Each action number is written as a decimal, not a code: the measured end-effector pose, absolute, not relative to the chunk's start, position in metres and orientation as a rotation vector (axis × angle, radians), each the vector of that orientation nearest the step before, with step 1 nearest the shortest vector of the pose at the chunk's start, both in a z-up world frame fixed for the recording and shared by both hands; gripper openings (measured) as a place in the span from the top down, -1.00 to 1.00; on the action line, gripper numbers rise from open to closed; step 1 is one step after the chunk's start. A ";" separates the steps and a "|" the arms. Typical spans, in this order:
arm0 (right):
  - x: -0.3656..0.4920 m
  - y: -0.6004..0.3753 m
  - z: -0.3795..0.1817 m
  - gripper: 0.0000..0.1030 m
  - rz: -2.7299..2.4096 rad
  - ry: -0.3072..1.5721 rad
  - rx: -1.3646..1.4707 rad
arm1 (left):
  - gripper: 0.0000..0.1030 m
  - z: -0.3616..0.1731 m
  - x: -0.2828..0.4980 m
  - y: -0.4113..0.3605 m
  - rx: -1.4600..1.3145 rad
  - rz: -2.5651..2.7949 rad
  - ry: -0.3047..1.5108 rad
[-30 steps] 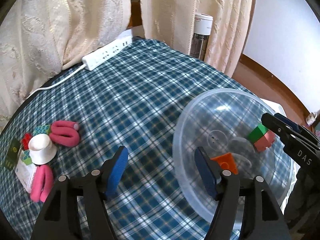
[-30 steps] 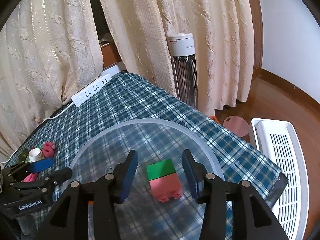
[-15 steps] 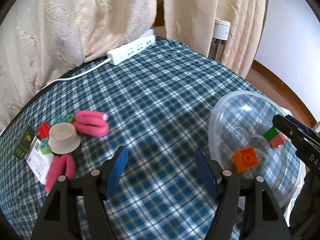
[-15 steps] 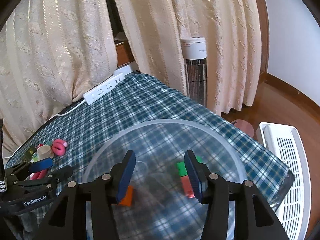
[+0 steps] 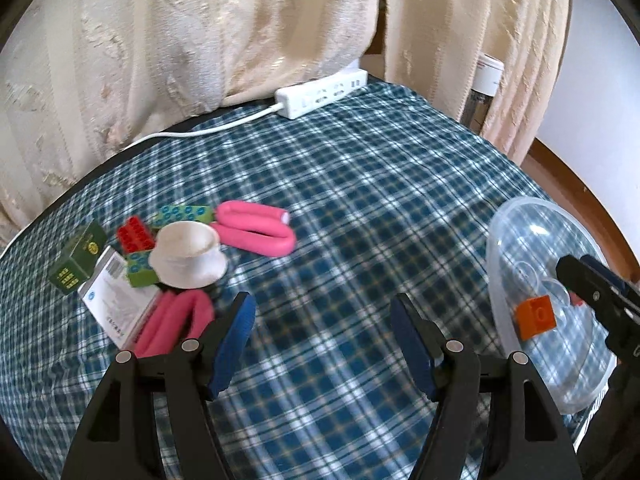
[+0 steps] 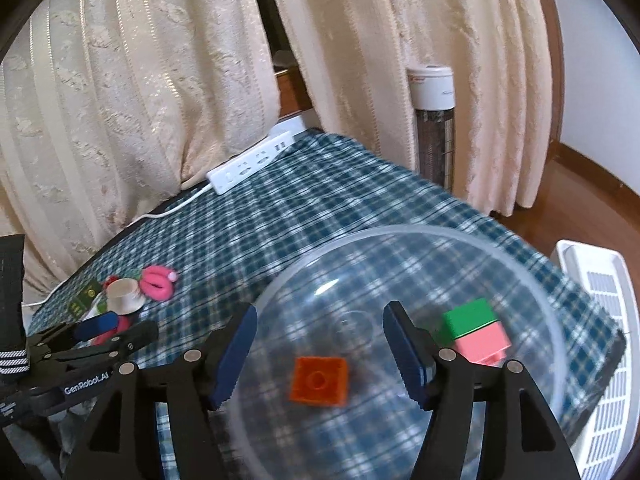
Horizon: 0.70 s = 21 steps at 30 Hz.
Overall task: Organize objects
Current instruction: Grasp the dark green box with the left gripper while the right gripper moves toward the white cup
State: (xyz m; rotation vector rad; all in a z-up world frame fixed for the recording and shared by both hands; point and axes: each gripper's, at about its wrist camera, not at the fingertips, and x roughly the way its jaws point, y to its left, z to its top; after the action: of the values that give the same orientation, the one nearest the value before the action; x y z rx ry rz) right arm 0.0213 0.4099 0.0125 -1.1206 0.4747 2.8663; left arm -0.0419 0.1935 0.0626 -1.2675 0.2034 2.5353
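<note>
The checked tabletop [image 5: 360, 184] carries a clear bowl [image 6: 552, 320] at its right, already holding an orange brick [image 6: 319, 380] and a green-and-pink block [image 6: 476, 332]. The right gripper [image 6: 320, 344] hangs wide and empty over it. The left gripper [image 5: 322, 340], also wide and empty, is the nearer to the loose pile lying far-left of it: pink rollers [image 5: 256, 228], white cup [image 5: 188, 254], red brick [image 5: 135, 234].

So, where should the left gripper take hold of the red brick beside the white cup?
Probably from above with the left gripper, on the red brick's two free side faces. Its studs face up, and the white cup and green bricks crowd its other sides.
</note>
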 end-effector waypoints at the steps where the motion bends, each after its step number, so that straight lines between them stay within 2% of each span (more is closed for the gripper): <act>1: 0.020 0.406 0.012 -0.39 2.874 0.481 -1.131 | -0.42 0.063 -0.043 0.189 -1.268 2.540 0.194; 3: 0.019 0.400 0.011 -0.60 2.888 0.495 -1.144 | -0.55 0.063 -0.045 0.181 -1.270 2.551 0.170; 5: 0.019 0.392 0.011 -0.78 2.910 0.521 -1.151 | -0.57 0.064 -0.047 0.173 -1.271 2.562 0.147; 21: 0.006 0.334 0.006 -0.80 3.018 0.525 -1.299 | -0.57 0.062 -0.068 0.102 -1.323 2.674 0.026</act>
State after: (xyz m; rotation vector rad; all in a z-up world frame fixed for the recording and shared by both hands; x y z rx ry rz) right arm 0.0061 0.3339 0.0057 -1.2993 0.5247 3.0181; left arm -0.0680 0.1022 0.0618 -1.3234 0.0264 2.6736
